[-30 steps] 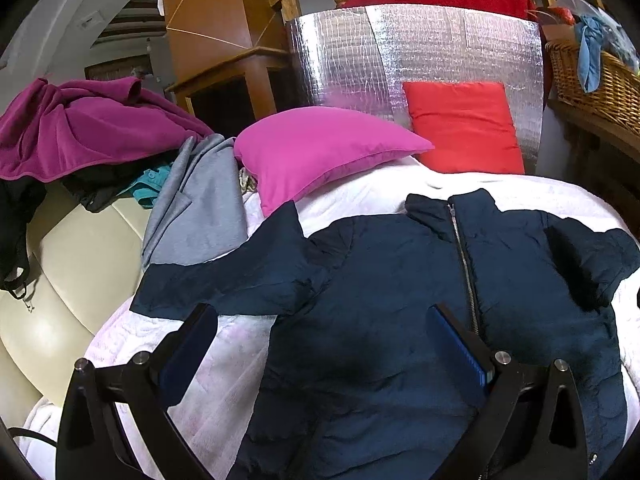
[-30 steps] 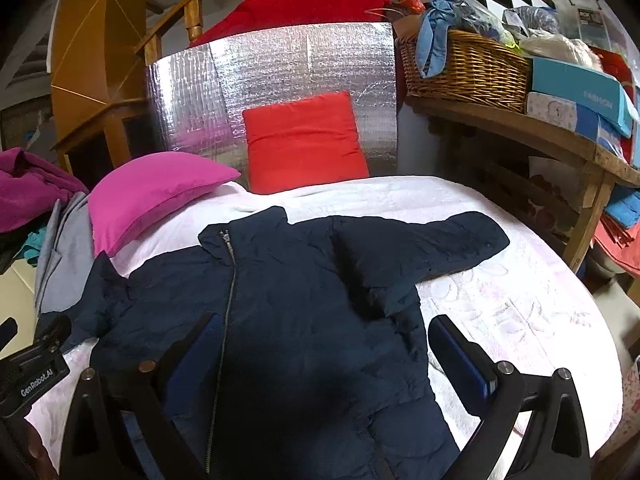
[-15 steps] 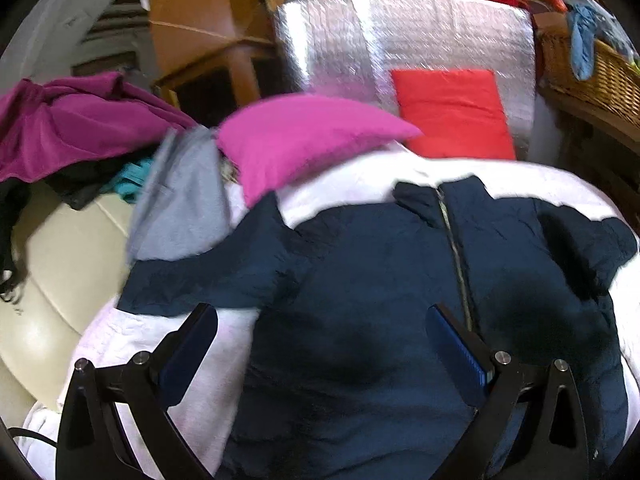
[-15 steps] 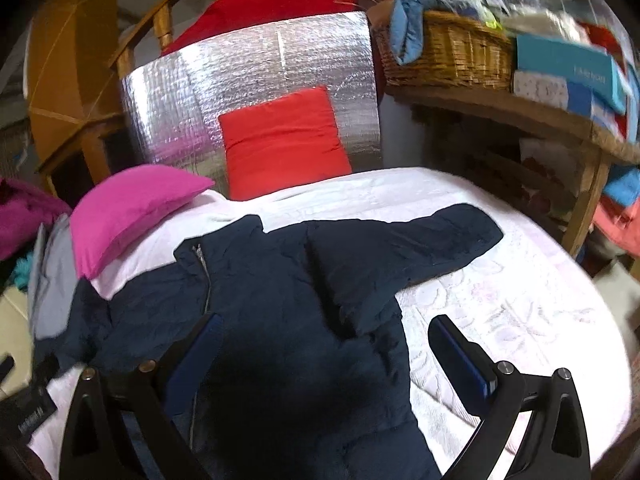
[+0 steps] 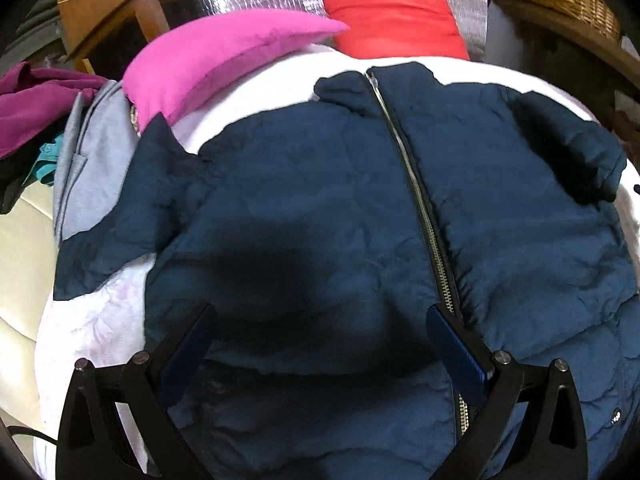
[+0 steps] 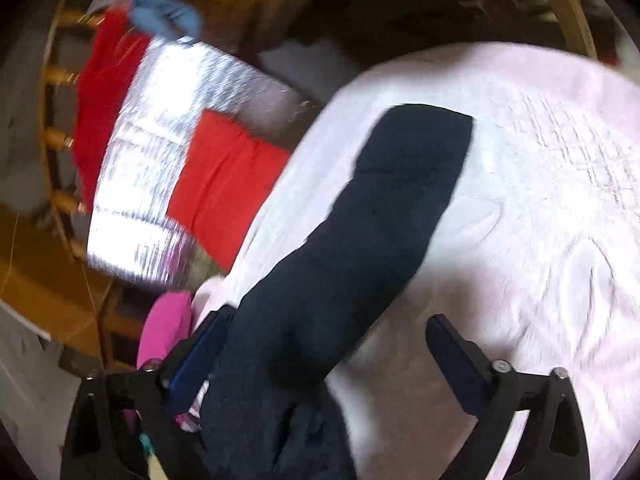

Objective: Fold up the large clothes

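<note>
White quilted bed is carrying the navy jacket, lying zipped and face up, sleeves spread. Left claw is hovering released over its lower front. Right claw is closing, pads not yet pressing the sleeve lying between them.

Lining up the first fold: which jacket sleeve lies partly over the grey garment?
The sleeve on the picture's left in the left wrist view; the other sleeve lies on the white bedcover.
</note>
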A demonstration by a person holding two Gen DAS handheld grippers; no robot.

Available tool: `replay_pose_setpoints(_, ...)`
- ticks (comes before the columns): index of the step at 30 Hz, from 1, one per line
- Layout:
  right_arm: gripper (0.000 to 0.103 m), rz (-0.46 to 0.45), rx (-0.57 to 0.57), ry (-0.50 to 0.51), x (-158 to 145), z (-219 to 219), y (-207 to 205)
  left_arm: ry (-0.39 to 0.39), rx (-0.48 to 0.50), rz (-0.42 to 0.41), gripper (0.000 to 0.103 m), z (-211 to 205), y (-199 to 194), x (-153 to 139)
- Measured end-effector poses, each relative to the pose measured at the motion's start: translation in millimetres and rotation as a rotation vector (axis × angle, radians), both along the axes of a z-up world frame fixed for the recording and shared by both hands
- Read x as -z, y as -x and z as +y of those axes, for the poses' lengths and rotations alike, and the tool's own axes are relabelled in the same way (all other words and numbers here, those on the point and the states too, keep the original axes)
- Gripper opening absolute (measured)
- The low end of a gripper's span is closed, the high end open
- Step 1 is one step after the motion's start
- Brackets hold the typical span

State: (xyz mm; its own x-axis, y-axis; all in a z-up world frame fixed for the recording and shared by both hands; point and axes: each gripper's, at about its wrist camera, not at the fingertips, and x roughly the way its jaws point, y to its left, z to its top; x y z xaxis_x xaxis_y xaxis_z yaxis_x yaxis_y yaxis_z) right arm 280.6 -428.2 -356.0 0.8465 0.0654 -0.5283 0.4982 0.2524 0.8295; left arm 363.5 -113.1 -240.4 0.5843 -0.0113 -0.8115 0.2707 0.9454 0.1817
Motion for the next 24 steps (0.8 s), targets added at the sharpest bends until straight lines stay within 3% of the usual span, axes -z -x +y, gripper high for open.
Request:
replay_pose_setpoints(4, 0.081, 0.039, 0.033, -0.020, 20, -18, -19, -0.046, 0.013, 0.017, 0.103, -8, -6, 14)
replay_pose_setpoints(12, 0.076, 0.106, 0.076, 0.028, 34, -40, -55, -0.086, 0.028, 0.053, 0.103, -19, -16, 33)
replay_pose_setpoints(13, 0.072, 0.107, 0.074, 0.050, 33, -39, -60, -0.086, 0.026, 0.054, 0.103, -19, -17, 34)
replay_pose_setpoints(15, 0.040, 0.130, 0.063, 0.084, 34, -37, -70, -0.077, 0.015, 0.066, 0.103, -19, -19, 38)
replay_pose_setpoints(18, 0.014, 0.115, 0.058, 0.089, 34, -35, -75, -0.021, -0.015, 0.099, 0.103, -12, -24, 42)
replay_pose_setpoints(20, 0.012, 0.082, 0.067, 0.110, 22, -32, -75, 0.006, -0.029, 0.115, 0.103, -8, -27, 43)
replay_pose_setpoints(24, 0.011, -0.031, 0.042, 0.258, -39, -8, -79, 0.005, -0.035, 0.118, 0.103, -8, -26, 43)
